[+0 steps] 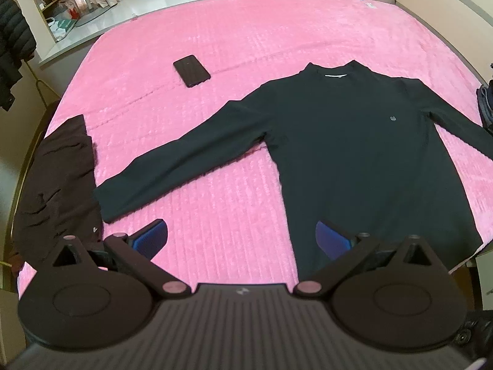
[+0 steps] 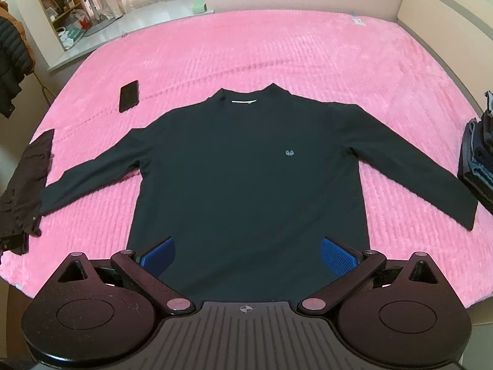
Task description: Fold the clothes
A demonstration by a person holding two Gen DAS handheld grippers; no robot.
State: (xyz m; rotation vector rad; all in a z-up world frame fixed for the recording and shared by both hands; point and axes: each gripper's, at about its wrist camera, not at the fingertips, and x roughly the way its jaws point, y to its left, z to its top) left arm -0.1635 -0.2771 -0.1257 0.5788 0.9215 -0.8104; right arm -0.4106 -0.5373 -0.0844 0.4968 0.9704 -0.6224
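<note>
- Left wrist view: left gripper (image 1: 242,240) spread wide, nothing between the blue pads (image 1: 154,237). It hangs above the near edge of the bed (image 1: 246,30), over pink cover, with its right pad over the shirt's lower left part.
- Right wrist view: right gripper (image 2: 248,254) also spread wide and empty, blue pads (image 2: 334,256) over the shirt's lower part near the hem.
- Shirt (image 2: 246,169): dark, long-sleeved, laid flat face up on the bed, collar away from the grippers, both sleeves angled out and down. Small pale logo on the chest.
- Second dark garment (image 1: 58,185), crumpled, at the bed's left edge, just beside the shirt's left cuff; contact cannot be told.
- Phone (image 1: 191,71) on the cover beyond the left sleeve, apart from the shirt.
- Stack of folded clothes (image 2: 477,160) at the bed's right edge, near the right cuff.
</note>
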